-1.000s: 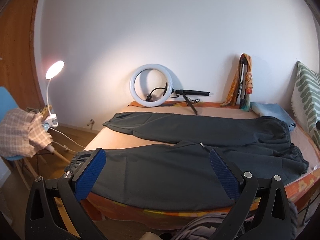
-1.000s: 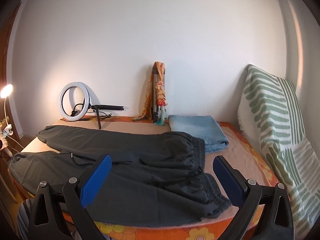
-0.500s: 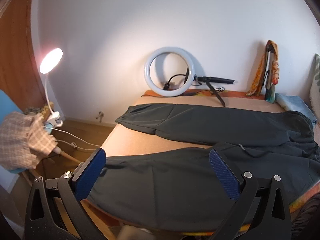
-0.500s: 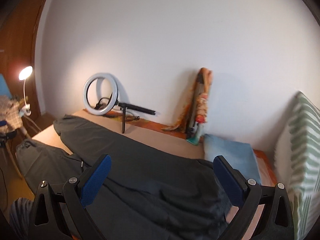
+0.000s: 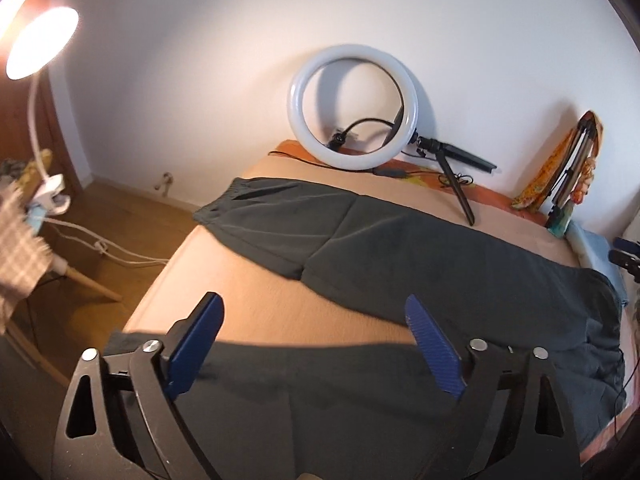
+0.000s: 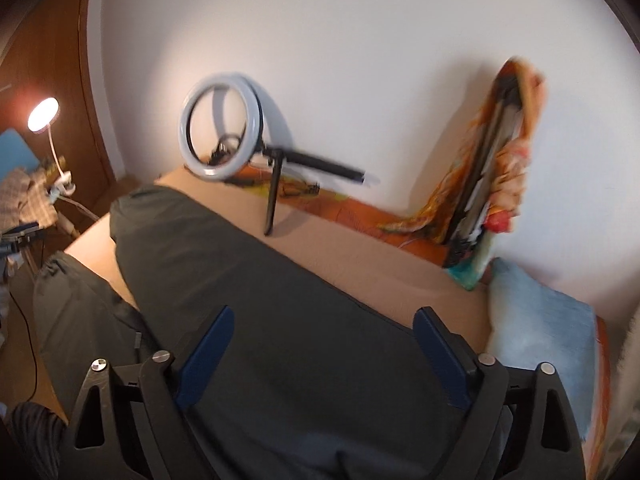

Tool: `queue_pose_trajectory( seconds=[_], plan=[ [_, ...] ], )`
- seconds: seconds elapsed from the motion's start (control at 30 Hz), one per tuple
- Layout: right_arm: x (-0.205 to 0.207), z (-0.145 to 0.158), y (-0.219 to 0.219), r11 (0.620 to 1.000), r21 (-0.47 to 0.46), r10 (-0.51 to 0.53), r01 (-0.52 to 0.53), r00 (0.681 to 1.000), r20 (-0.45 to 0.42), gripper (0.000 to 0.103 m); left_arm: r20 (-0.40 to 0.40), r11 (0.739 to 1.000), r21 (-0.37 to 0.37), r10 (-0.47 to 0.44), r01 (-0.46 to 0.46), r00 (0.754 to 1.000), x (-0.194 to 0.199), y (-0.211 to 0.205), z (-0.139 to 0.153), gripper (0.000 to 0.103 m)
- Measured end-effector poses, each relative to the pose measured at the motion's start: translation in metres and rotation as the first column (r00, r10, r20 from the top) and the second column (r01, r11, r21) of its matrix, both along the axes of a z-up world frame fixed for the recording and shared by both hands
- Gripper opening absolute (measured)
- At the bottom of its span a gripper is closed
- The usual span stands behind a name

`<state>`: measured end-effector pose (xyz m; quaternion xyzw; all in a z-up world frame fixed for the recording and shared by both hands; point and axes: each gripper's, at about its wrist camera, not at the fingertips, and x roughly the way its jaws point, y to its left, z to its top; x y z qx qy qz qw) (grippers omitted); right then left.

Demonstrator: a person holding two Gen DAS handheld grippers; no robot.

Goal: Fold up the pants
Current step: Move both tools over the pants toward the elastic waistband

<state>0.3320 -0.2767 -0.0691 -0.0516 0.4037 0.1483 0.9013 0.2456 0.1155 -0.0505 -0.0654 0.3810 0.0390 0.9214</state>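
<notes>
Dark grey pants (image 5: 400, 252) lie spread flat on the bed (image 5: 248, 288), both legs stretching leftward and the waist at the right. My left gripper (image 5: 316, 328) hovers above the near leg close to its cuff; its blue pads are wide apart and closing, with nothing pinched between them. In the right wrist view the pants (image 6: 256, 300) fill the lower frame. My right gripper (image 6: 324, 344) hangs over the upper part of the far leg, its jaws also wide and closing, with cloth beneath them but not gripped.
A ring light (image 5: 354, 106) on a small tripod stands at the back of the bed. A folded tripod wrapped in orange cloth (image 6: 492, 168) leans on the wall. A blue towel (image 6: 540, 328) lies at the right. A lit clip lamp (image 5: 40, 48) and a chair with checked cloth (image 5: 16, 256) stand left of the bed.
Both grippers have moved forward and down over the bed, closer to the pants. The left one swung toward the leg cuffs; the right one rolled and now sits above the far leg.
</notes>
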Motion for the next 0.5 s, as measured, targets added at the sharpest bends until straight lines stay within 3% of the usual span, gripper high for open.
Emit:
queue_pose_trajectory(
  seconds=[0.17,0.5],
  plan=[
    [0.05,-0.039,0.003,1.0,-0.004,0.008,-0.008,0.997,-0.079,0.086,-0.056,0.998,0.041,-0.04,0.042,0.998,0.051,-0.014,-0.015,0.091],
    [0.111,-0.1,0.035,0.988,-0.034,0.146,-0.154,0.974,-0.175,0.087,-0.115,0.996,0.074,-0.046,0.054,0.992,0.14,-0.033,-0.048,0.091]
  ],
)
